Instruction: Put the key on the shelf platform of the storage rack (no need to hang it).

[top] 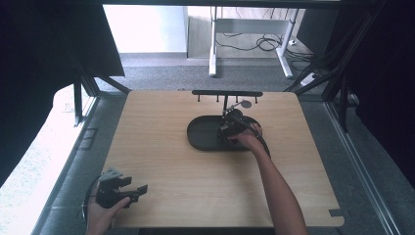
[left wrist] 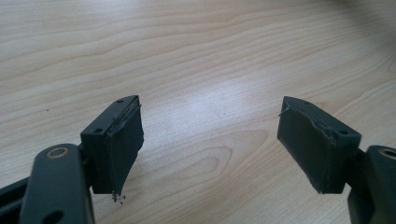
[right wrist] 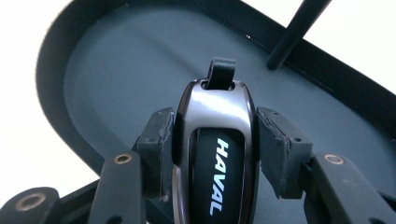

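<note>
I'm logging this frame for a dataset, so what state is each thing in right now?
Right gripper: shut on the car key fob, over the tray.
Car key fob: clamped between the jaws, strap loop pointing away.
Left gripper: open, holding nothing, near the table's front left corner.
Tray: flat on the table.
Hook rack: upright behind the tray.

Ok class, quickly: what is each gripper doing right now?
Left gripper: open, holding nothing, above the table.
Right gripper: closed on a HAVAL key fob, over the dark tray.
</note>
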